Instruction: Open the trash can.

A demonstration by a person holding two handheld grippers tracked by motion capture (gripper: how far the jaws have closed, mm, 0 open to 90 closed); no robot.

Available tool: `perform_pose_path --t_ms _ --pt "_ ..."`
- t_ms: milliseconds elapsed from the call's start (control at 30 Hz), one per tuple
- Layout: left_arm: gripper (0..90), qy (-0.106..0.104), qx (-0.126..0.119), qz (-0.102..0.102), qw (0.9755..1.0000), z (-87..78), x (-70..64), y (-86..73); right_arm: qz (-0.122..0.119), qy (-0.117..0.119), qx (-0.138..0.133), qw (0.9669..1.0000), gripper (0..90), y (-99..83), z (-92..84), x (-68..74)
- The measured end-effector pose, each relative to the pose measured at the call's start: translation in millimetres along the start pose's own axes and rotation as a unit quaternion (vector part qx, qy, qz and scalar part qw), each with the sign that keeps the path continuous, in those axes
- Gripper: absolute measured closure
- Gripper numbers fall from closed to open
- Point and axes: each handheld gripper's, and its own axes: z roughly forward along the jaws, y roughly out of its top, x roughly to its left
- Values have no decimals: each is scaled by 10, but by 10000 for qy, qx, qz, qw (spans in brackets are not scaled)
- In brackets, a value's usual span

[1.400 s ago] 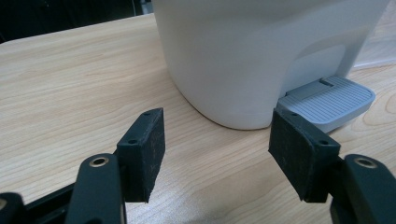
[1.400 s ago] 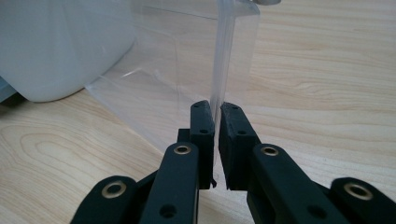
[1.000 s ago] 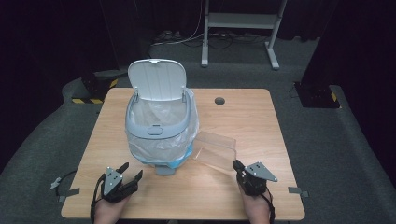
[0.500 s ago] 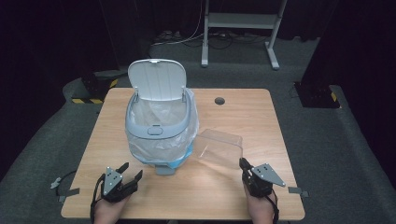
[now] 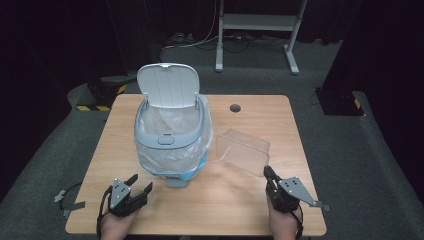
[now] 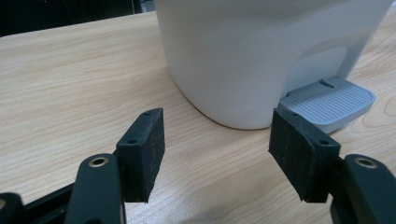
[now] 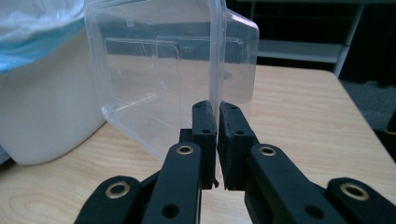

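Note:
A clear plastic container (image 5: 242, 151) hangs tilted just above the table, to the right of the bin. My right gripper (image 5: 269, 174) is shut on its rim; in the right gripper view the two pads (image 7: 205, 122) pinch the thin edge of the container (image 7: 159, 70). A white pedal bin (image 5: 170, 135) with a clear liner and a raised lid (image 5: 167, 86) stands at the table's middle left. My left gripper (image 5: 139, 184) rests open near the front edge, nothing between its jaws, facing the bin's base (image 6: 261, 56) and grey foot pedal (image 6: 329, 100).
The wooden table (image 5: 310, 125) has a round cable hole (image 5: 235, 108) behind the container. A metal stand (image 5: 260, 22) is on the floor beyond the table. A yellow-black striped block (image 5: 95, 102) lies on the floor at the far left.
My right gripper has lifted and drawn back toward the front edge with the clear container, which now stands more tilted off the table. The left gripper has stayed still.

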Motion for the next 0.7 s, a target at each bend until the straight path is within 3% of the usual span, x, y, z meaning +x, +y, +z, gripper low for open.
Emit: perform_pose_path --t_ms 267,500,600,700 --pt "333 -11 121 -101 9999 26 25 -1 1 -89 -297 9995 861 119 -68 -1" --pt "234 -16 470 -284 9985 83 75 27 -18 -134 -505 9986 861 210 -109 -4" --pt "192 132 818 -306 9961 112 148 36 -53 -148 -559 9983 861 255 -122 -1" --pt "159 94 1141 -559 9918 130 261 33 -82 -143 -627 9979 861 316 -139 1"
